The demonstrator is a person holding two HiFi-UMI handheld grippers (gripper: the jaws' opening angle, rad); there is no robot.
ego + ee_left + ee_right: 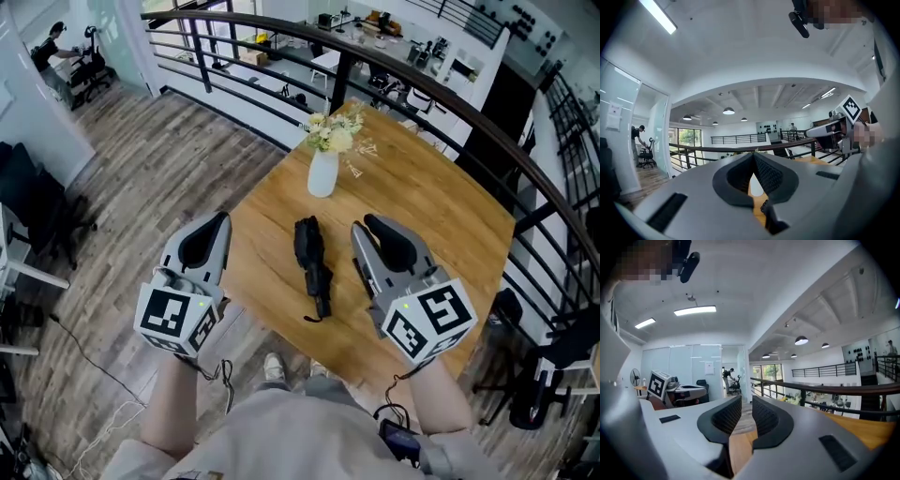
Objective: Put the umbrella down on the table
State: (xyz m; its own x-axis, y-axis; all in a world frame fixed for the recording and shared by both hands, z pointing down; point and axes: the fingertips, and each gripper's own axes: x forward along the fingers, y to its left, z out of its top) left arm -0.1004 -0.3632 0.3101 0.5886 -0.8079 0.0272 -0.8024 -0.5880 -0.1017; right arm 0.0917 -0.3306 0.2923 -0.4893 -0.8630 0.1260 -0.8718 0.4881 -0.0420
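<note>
Umbrella (312,265), one, on one table (450,206).

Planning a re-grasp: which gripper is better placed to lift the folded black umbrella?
Right, probably. The right gripper hangs over the wooden table close beside the folded black umbrella, jaws slightly apart and empty; the left gripper is off the table's edge, jaws shut.

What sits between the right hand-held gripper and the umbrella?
Nothing visible. The umbrella lies on the table just left of the right hand-held gripper in the head view, bare wood between them; the vase stands beyond it.
</note>
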